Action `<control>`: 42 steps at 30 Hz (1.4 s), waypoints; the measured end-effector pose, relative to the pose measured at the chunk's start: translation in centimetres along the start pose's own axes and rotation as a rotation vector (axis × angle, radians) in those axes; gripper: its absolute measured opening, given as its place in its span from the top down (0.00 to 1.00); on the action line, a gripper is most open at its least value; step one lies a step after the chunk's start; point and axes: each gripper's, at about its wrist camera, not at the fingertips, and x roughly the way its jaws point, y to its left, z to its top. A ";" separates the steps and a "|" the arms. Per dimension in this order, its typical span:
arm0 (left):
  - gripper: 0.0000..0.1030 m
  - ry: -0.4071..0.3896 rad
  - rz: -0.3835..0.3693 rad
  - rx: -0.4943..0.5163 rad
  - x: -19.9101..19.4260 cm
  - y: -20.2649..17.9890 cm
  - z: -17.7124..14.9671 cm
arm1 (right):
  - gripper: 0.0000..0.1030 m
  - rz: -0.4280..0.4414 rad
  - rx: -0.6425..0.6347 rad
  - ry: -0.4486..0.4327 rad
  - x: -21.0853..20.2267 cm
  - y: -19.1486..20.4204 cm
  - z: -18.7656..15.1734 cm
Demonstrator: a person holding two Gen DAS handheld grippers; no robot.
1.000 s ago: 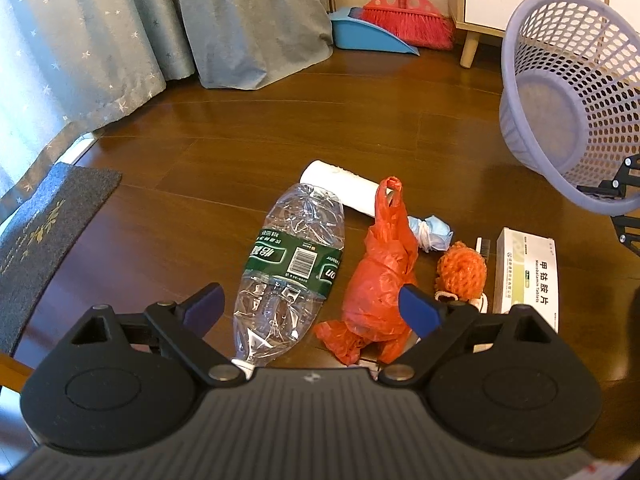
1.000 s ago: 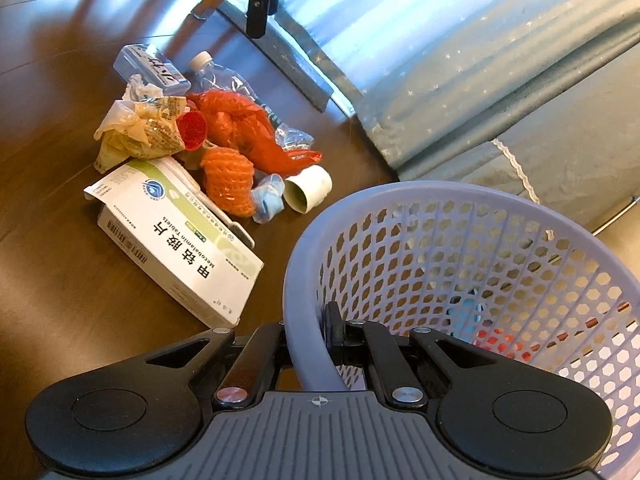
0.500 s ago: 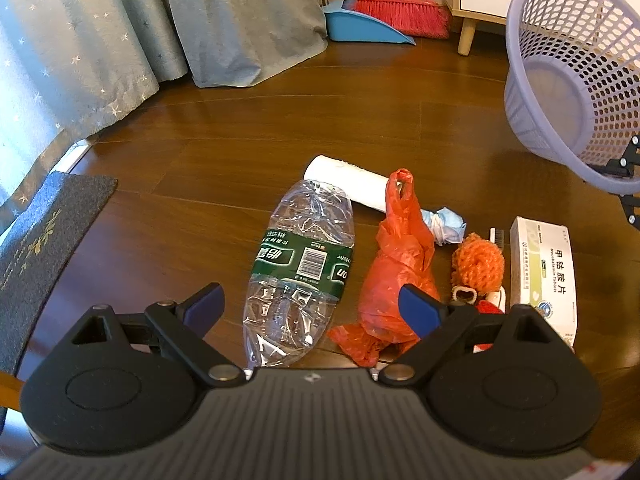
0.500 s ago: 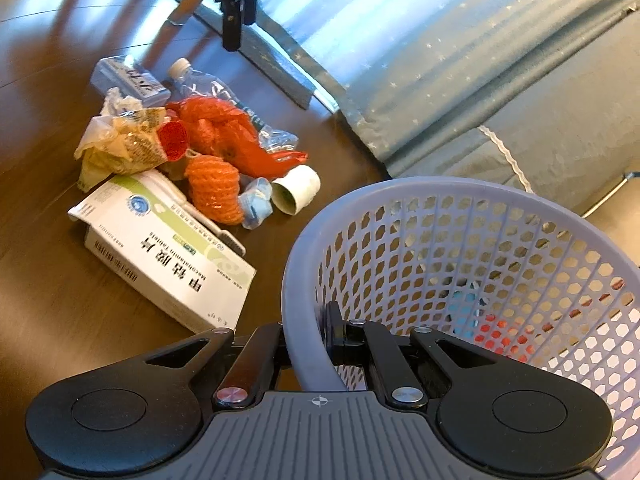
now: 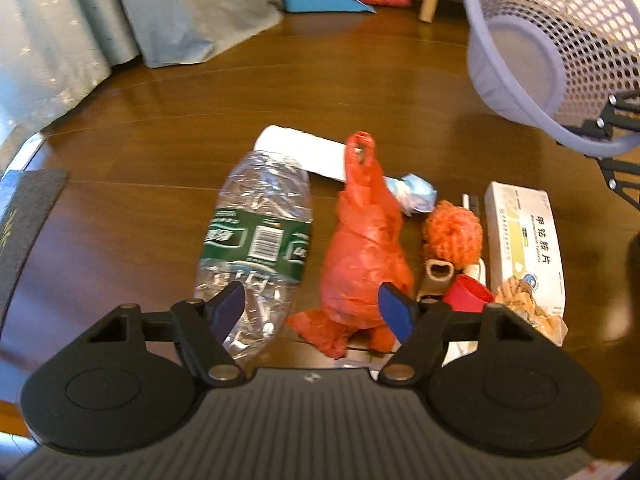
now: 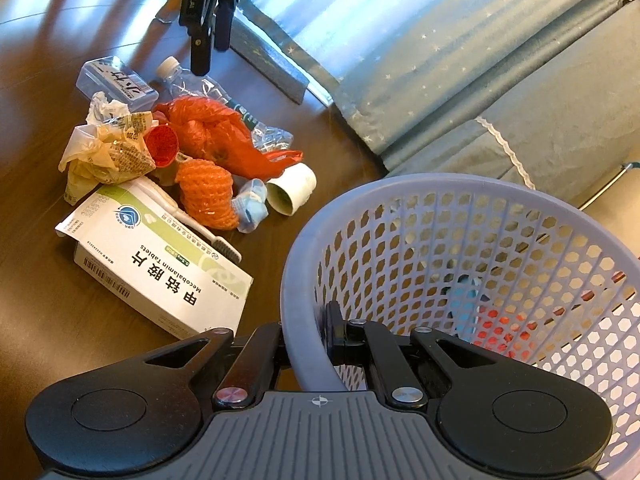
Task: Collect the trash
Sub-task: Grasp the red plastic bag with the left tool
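Lowered toward the crushed bottle (image 5: 256, 236), left tool (image 5: 310, 310) gapes wide; right tool (image 6: 306, 344) apparently clamps basket (image 6: 304, 240) rim.

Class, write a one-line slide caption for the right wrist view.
Right gripper clamps the lavender basket rim beside floor trash.

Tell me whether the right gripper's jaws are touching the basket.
Touching. The right wrist view shows the right gripper with its jaws closed on either side of the lavender basket rim, no gap showing between them and the plastic.
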 end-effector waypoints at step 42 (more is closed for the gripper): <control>0.66 0.069 0.268 0.662 3.7 -5.8 1.8 | 0.99 0.000 0.010 0.007 0.0 -0.6 0.2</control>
